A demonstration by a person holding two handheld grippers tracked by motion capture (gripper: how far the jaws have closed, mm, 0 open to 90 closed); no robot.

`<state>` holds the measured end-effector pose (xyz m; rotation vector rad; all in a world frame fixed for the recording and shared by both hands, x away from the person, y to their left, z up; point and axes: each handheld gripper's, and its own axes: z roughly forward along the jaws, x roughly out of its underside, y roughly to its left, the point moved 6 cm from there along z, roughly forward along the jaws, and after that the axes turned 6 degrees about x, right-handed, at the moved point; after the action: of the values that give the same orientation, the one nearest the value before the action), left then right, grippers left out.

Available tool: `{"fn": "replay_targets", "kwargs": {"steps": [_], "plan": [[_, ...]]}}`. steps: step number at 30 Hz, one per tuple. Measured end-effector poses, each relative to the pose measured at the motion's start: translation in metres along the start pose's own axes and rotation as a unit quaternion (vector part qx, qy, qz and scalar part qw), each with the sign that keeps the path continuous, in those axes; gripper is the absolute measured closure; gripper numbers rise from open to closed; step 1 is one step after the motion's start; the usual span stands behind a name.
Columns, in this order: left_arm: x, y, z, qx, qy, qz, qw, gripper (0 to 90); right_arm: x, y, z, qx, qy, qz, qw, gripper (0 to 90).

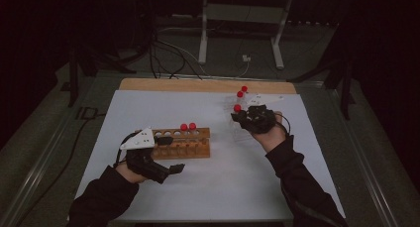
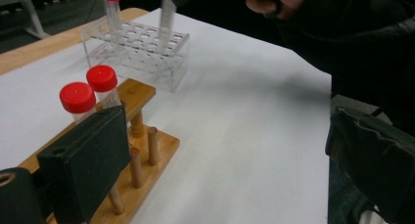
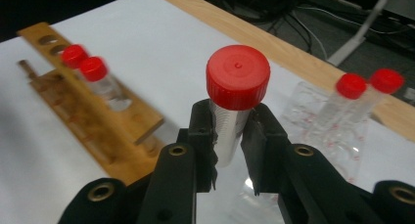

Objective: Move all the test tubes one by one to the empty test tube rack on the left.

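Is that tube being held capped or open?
Capped: the tube in the right hand-held gripper wears a red screw cap on top.

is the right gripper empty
No, the right gripper is shut on a red-capped tube, its jaws pressing the clear body just below the cap.

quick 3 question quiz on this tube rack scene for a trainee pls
1. True or false: the right gripper is shut on a red-capped clear plastic tube.
2. How many red-capped tubes stand in the brown wooden rack?
3. Which rack holds two more capped tubes at the table's far side: A) the clear plastic rack, B) a metal rack?

Key: 1 true; 2 two; 3 A.
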<state>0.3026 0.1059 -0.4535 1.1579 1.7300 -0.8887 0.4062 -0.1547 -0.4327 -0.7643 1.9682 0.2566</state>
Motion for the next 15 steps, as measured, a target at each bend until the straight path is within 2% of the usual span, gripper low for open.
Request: {"fn": "replay_targets", "kwargs": {"steps": [5,11,15], "plan": [[-0.003,-0.001,0.004,0.002,0.003,0.000,1.0000,3.6,0.011,0.014,-0.005,-0.016,0.002,-0.006,0.9999,74.6],[-0.007,-0.003,0.011,0.001,0.010,0.005,0.9999,3.6,0.028,0.035,-0.009,-0.036,0.018,-0.026,0.9989,74.6],[-0.009,-0.006,0.013,0.004,0.010,0.008,0.9999,3.6,0.037,0.049,-0.012,-0.053,0.024,-0.029,0.9979,74.6]]}}
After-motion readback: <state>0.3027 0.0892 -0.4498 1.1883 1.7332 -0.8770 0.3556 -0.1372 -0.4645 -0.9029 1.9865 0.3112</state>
